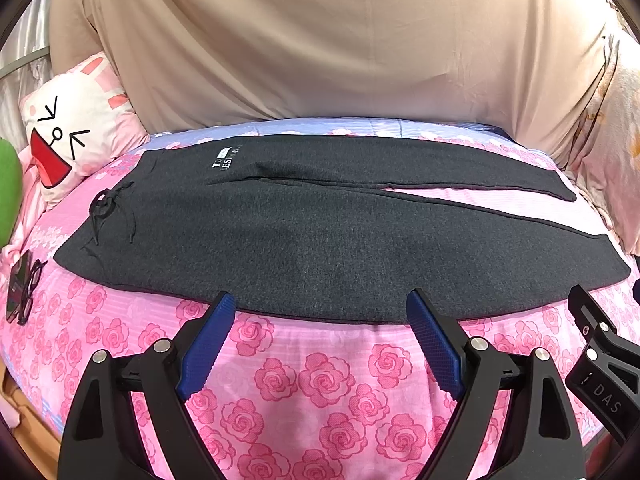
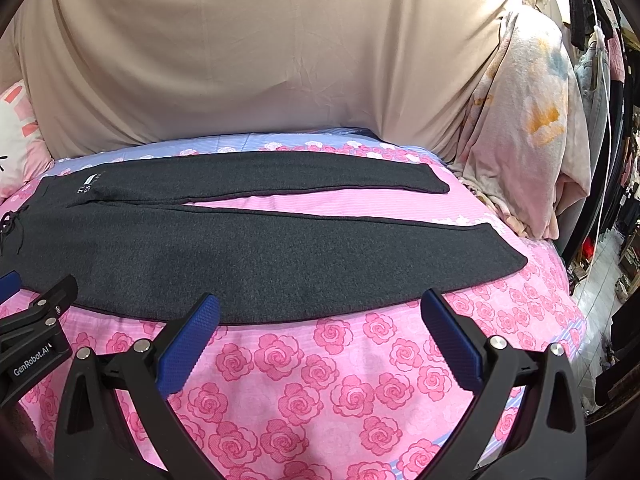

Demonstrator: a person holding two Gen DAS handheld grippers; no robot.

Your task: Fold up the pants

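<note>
Pants [image 1: 320,240]: dark grey, spread flat across the bed, waistband to my left and both legs running out to my right; nothing folded yet.
Legs: they part past the crotch, and a wedge of pink sheet shows between them toward the cuffs; far leg [image 2: 280,172], near leg [image 2: 320,256].
Waist detail: a dark drawstring [image 1: 106,210] lies knotted on the waist end, and a small white printed label [image 1: 224,158] sits on the far hip.
Left gripper [image 1: 320,308]: I see its blue-padded fingers [image 1: 208,348] spread wide apart with nothing between them; the tips sit right at the near edge of the pants, about mid-length. I cannot tell whether they touch the cloth.
Right gripper [image 2: 320,308]: fingers likewise released and wide, empty, tips at the near hem of the near leg.
Bed sheet [image 1: 320,392]: pink with a rose print, a lilac band along the far side.
Left clutter: a cartoon-face pillow [image 1: 76,136] beside the waistband, a green object [image 1: 8,188] at the frame edge, and dark-framed glasses [image 1: 30,292] lying on the sheet near the waist corner, apart from the pants.
Behind: beige draped fabric [image 2: 260,60] backs the bed.
Right clutter: a pale patterned blanket [image 2: 528,128] bunched just past the far leg's cuff.
</note>
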